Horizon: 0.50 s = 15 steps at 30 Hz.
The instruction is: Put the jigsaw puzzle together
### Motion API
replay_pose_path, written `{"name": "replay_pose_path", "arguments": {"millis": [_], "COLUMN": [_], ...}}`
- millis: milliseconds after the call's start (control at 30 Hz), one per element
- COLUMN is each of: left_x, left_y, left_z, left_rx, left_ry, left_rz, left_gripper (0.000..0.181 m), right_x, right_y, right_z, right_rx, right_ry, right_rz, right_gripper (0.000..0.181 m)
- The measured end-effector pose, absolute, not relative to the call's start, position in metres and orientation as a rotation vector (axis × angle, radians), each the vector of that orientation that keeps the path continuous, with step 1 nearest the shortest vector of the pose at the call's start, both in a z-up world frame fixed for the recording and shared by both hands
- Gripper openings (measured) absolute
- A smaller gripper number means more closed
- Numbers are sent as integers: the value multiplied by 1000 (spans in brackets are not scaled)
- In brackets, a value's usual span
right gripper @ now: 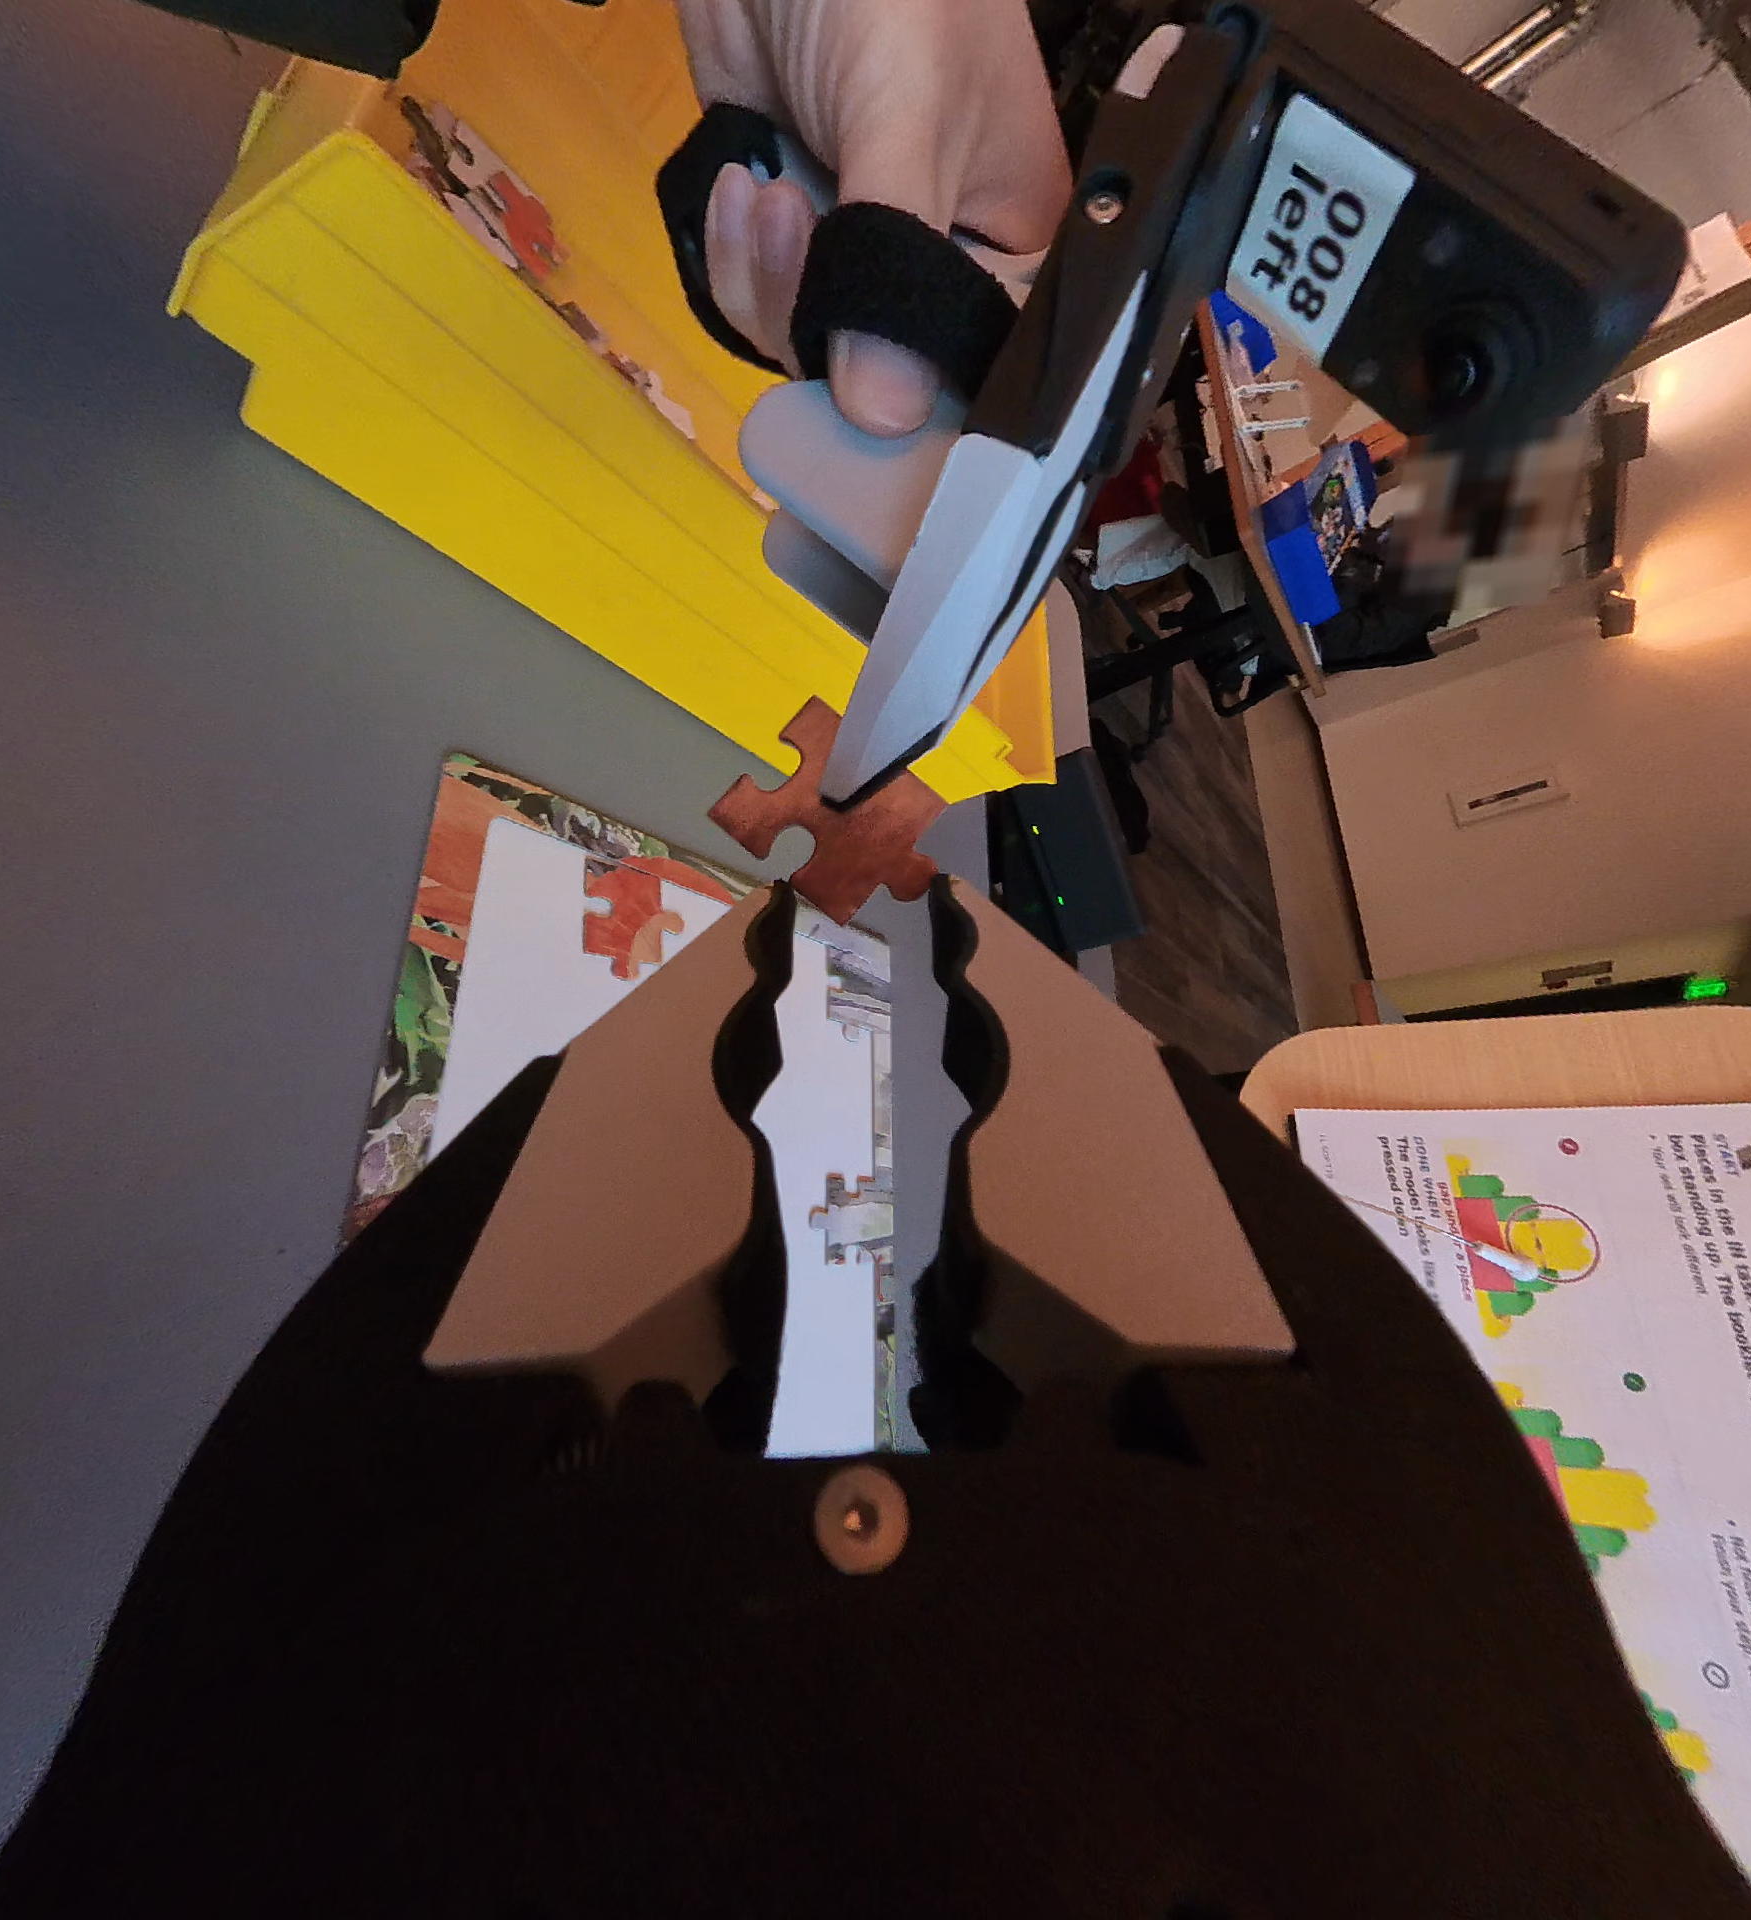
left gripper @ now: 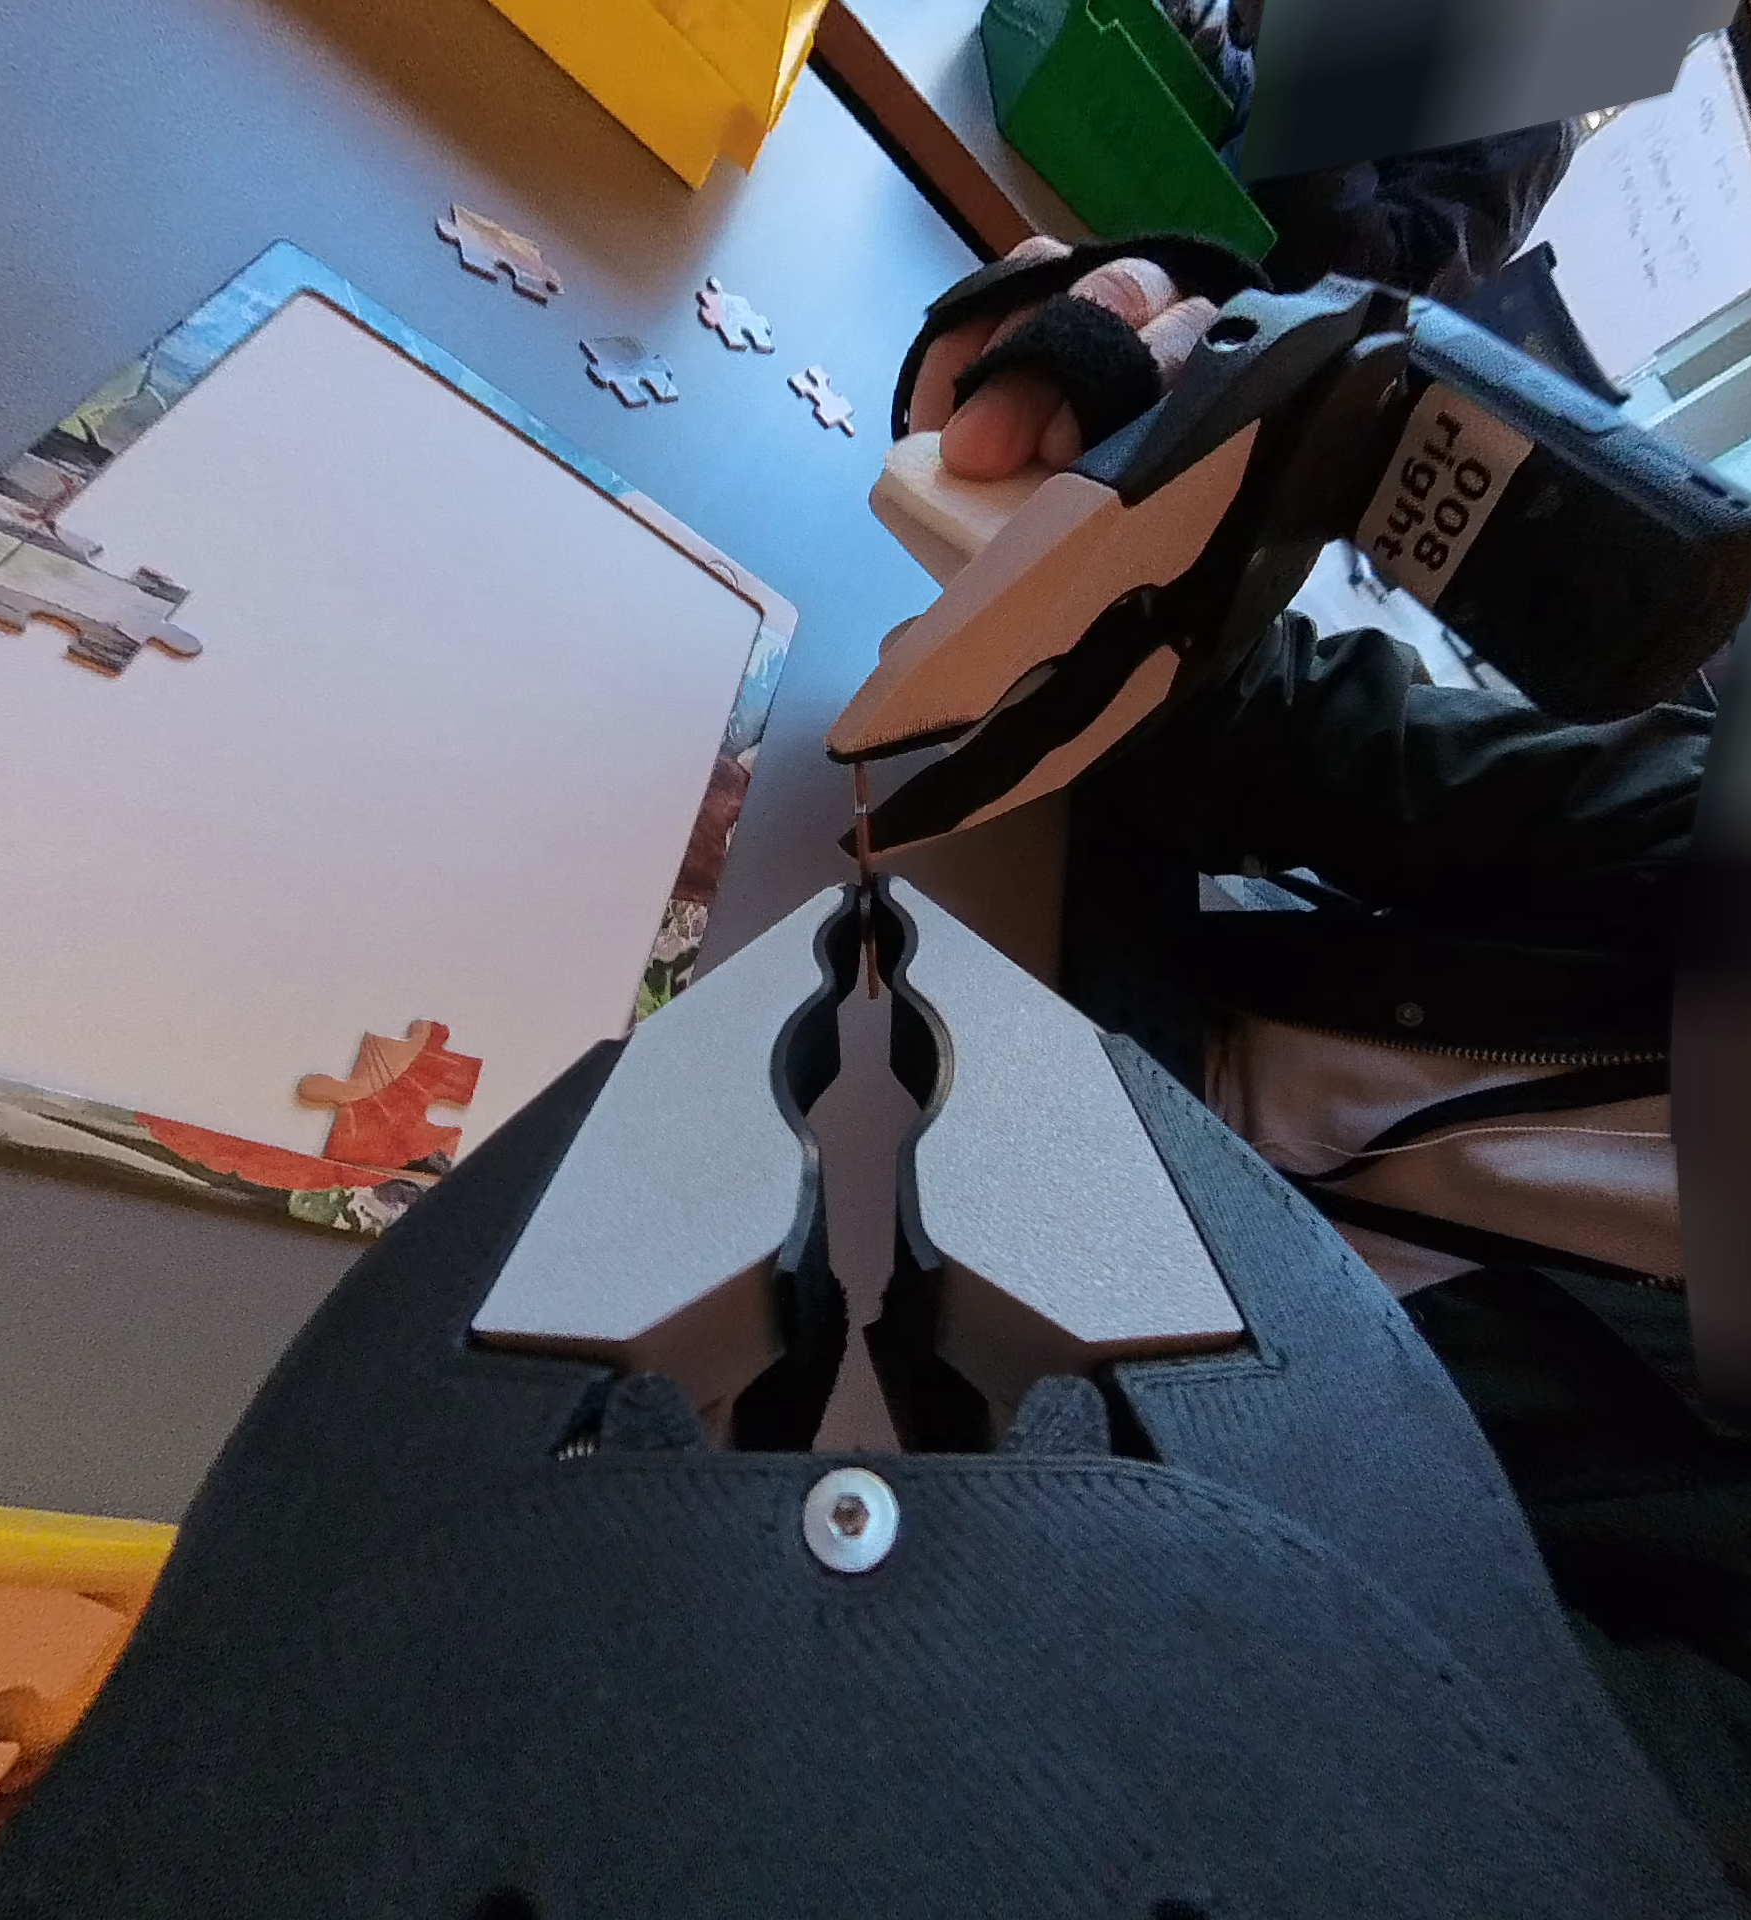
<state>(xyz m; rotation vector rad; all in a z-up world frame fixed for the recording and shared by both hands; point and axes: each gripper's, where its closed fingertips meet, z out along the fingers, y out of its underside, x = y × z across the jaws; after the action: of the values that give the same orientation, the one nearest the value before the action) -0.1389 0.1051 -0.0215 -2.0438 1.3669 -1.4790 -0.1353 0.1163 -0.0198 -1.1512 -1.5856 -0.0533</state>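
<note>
My left gripper (left gripper: 866, 896) is shut on a jigsaw piece (left gripper: 868, 951), seen edge-on, and holds it in the air beside the puzzle tray (left gripper: 383, 644). The right wrist view shows the piece's brown back (right gripper: 850, 847) pinched by the left gripper (right gripper: 866, 784). My right gripper (right gripper: 860, 894) is open, with the piece's lower corner between its fingertips; it also shows in the left wrist view (left gripper: 843, 795). The tray (right gripper: 528, 997) has a white floor and a picture frame. A red piece (left gripper: 393, 1091) and grey pieces (left gripper: 71, 603) lie fitted at its edges.
Several loose pieces (left gripper: 627, 364) lie on the grey table beyond the tray. A yellow bin (right gripper: 497, 416) holding more pieces stands behind it, and a green bin (left gripper: 1110, 114) farther back. An instruction sheet (right gripper: 1629, 1351) lies on a wooden board at the right. The tips of both grippers are at nearly the same place.
</note>
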Motion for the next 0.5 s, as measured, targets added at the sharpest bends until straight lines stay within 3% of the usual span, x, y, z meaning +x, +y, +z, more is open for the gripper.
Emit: {"name": "replay_pose_path", "arguments": {"millis": [33, 133, 233, 400, 500], "left_x": [-138, -139, -154, -185, -194], "left_y": [107, 121, 149, 200, 208], "left_z": [-17, 4, 15, 39, 55], "left_rx": [-2024, -1988, -1950, -1867, -1833], "left_ry": [1342, 1167, 1032, 824, 743], "left_rz": [-1499, -1590, -1451, -912, -681], "left_gripper": [0, 33, 41, 50, 65], "right_x": [-134, -123, -81, 89, 200], "right_y": [117, 125, 147, 160, 121], "right_z": [-19, -13, -3, 32, -1], "right_rx": [-1160, -1213, -1349, -1697, -2060], "right_ry": [-1579, -1534, -1443, -948, -578], "right_rz": [-45, -82, -301, -655, -606], "right_gripper": [26, 26, 26, 26, 26]}}
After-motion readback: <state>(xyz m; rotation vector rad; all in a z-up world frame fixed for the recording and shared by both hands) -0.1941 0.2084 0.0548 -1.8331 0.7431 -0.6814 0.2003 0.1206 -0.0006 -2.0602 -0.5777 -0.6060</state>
